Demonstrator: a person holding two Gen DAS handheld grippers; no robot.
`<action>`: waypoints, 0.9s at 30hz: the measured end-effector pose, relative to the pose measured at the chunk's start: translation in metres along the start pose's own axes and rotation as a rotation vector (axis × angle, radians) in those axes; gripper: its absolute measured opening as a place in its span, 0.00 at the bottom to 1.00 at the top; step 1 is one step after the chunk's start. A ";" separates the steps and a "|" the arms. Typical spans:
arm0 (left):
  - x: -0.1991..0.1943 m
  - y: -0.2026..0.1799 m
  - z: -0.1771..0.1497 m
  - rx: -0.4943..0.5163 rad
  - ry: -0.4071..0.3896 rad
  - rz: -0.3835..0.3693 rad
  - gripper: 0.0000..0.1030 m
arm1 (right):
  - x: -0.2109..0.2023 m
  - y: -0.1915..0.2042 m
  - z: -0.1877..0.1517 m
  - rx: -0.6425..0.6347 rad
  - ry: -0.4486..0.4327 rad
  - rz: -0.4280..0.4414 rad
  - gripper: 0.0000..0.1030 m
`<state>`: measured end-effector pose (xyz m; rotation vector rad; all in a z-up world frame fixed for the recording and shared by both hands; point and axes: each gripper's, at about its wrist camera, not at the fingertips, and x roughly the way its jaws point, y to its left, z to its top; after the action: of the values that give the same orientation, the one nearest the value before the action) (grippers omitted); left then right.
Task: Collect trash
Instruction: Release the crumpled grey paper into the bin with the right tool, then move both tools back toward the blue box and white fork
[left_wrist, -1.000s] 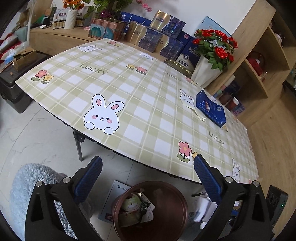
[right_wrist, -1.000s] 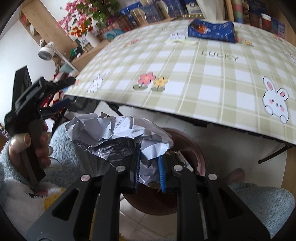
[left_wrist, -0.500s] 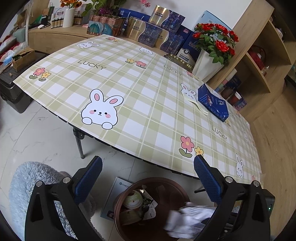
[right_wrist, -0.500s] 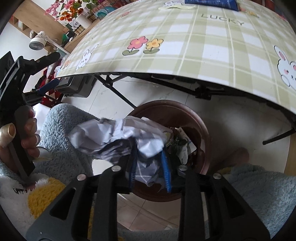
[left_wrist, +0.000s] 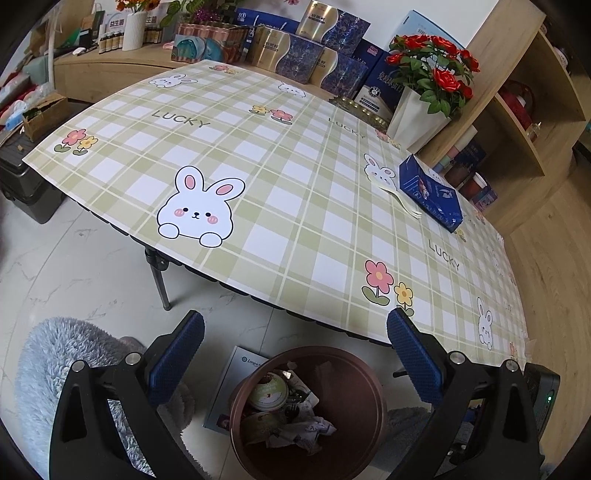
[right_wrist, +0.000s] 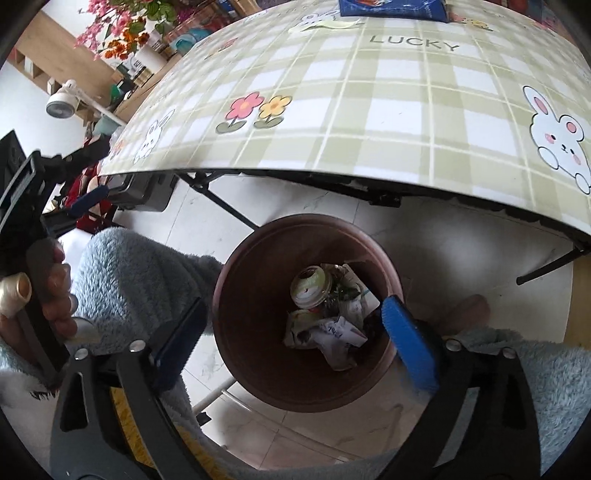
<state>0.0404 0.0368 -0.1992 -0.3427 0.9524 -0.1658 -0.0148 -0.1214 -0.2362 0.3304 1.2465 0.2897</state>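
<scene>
Two views, left wrist first. Left gripper (left_wrist: 295, 354) hangs over the brown bin (left_wrist: 369, 384) on the floor under the near edge of the table (left_wrist: 258, 177), jaws spread wide, nothing between them. On the table: one blue packet (left_wrist: 430, 192) at the right edge, one pale plastic fork (left_wrist: 397, 201) touching it. One booklet (left_wrist: 231, 384) on the floor beside the bin.

Right wrist: right gripper (right_wrist: 291, 325) points down into the bin, jaws opening, empty. One crumpled paper (right_wrist: 338, 338) lies inside on other trash, with one round lid (right_wrist: 308, 286).

Step, as I read it: drop done. Next calls for going back to the table's right edge for the packet and fork, two items left.
</scene>
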 end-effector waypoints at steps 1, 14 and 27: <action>0.001 0.000 0.000 0.001 0.001 -0.001 0.94 | -0.002 -0.002 0.001 0.000 -0.008 -0.019 0.94; 0.008 -0.034 0.019 0.181 -0.026 -0.006 0.94 | -0.031 -0.022 0.039 -0.016 -0.148 -0.188 0.94; 0.091 -0.097 0.091 0.151 0.148 -0.229 0.61 | -0.062 -0.072 0.101 0.074 -0.297 -0.254 0.94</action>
<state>0.1684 -0.0606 -0.1862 -0.3020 1.0390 -0.4750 0.0659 -0.2200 -0.1824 0.2643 0.9936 -0.0242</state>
